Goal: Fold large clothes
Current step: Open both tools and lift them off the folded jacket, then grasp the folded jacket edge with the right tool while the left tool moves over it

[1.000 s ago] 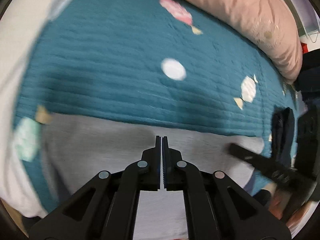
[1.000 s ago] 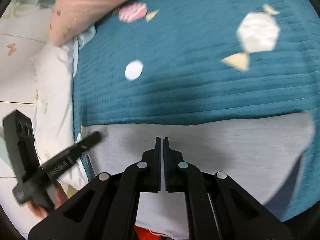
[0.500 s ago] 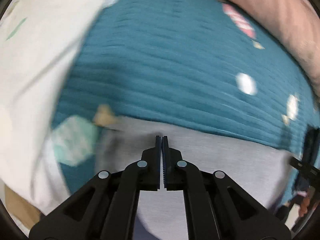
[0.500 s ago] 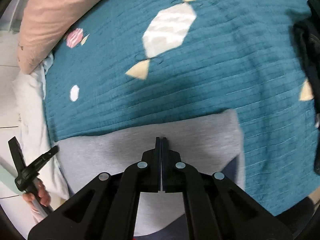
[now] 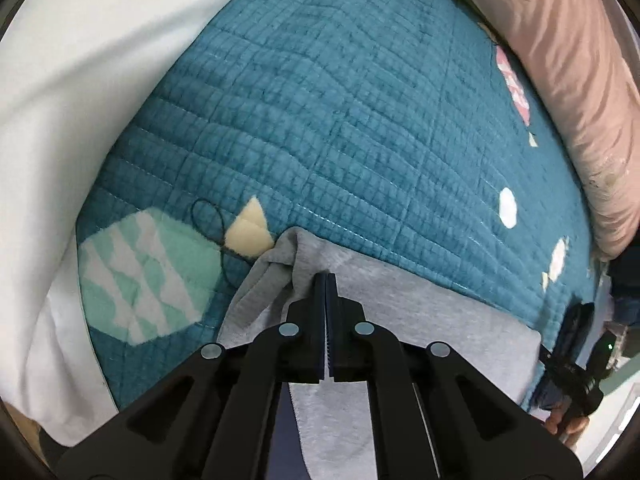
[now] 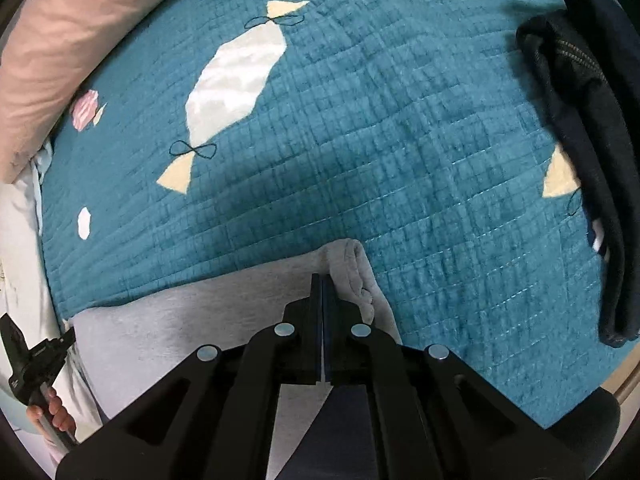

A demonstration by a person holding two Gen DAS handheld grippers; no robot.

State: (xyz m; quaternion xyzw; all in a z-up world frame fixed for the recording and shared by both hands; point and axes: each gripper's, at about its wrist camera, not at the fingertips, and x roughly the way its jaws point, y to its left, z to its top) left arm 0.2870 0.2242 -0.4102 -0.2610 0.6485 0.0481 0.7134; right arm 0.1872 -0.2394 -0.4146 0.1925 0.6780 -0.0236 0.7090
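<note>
A light grey garment [image 5: 420, 312] lies spread on a teal quilt [image 5: 320, 120], its far edge stretched between my two grippers. My left gripper [image 5: 325, 280] is shut on that edge at the garment's left corner, where the cloth bunches and folds beside the fingers. In the right wrist view the same garment [image 6: 180, 320] runs to the left. My right gripper [image 6: 321, 280] is shut on its right corner, with a rolled lip of cloth beside the fingertips. Both grippers point steeply down at the bed.
A pink pillow [image 5: 580, 80] lies along the far side of the quilt [image 6: 400, 160]. A dark navy garment [image 6: 580, 140] is heaped at the right. White bedding [image 5: 80, 80] borders the quilt on the left. A person's hand [image 6: 52, 416] shows at the lower left.
Both grippers have moved apart along the garment's far edge, from nearer its middle out to its two corners. They stayed shut throughout, and the cloth now bunches at each tip.
</note>
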